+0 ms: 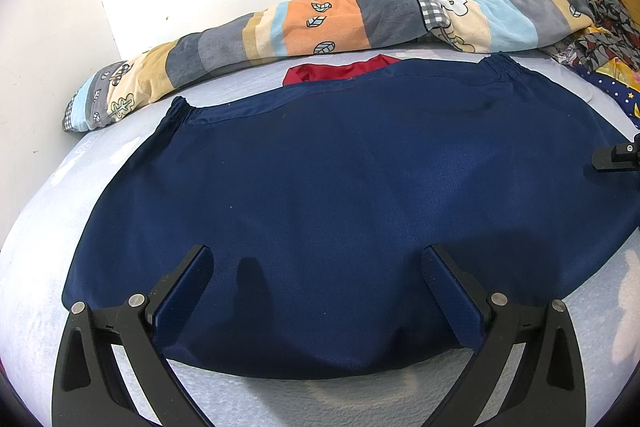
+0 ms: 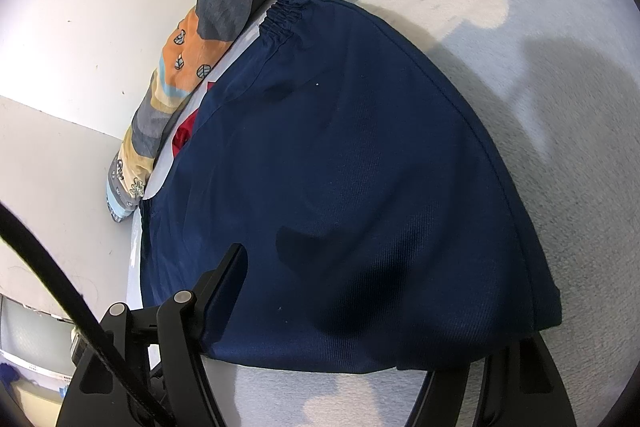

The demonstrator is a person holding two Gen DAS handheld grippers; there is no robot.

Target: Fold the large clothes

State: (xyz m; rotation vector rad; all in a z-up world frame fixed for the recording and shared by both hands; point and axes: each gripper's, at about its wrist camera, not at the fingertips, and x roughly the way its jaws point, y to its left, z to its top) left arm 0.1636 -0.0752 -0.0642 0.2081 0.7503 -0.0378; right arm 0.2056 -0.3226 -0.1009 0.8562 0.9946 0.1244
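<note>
On pale bedding, navy garment lies seemingly folded.

Navy garment flat on pale sheet, rolled patterned blanket beside it.

My left gripper is matte black: two flat, blade-like fingers on curved arms with triangular cut-outs, and round silver pins at the joints at 7 and 5 o'clock. My right gripper has the same black build and silver pins; only its 7 o'clock finger shows clearly. A black cable or strap, I can't quite tell which, sweeps across at 8 o'clock.
</note>
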